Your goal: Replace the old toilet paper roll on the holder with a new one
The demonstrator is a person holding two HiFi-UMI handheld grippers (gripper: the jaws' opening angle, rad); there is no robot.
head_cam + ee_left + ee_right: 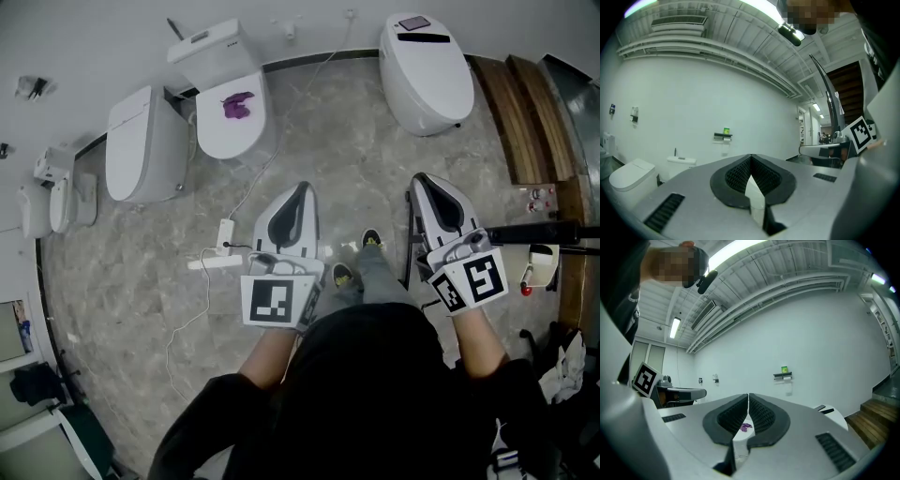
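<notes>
On the white wall far ahead hangs a dark toilet paper holder (723,136) with a small green object (726,131) on top and white paper (724,141) below it. The right gripper view shows the same holder (783,376), its green object (784,369) and a strip of paper (789,386). My left gripper (751,156) points level at that wall, jaws shut and holding nothing. My right gripper (748,394) is likewise shut and holding nothing. In the head view both the left gripper (300,186) and the right gripper (419,176) are held out in front of me over the floor, far from the wall.
Several white toilets stand along the wall: one with a purple item (236,105) on its lid, a closed one (142,142) to its left, another (427,67) at the right. A power strip (223,246) with a cable lies on the marble floor. Wooden steps (527,112) rise at the right.
</notes>
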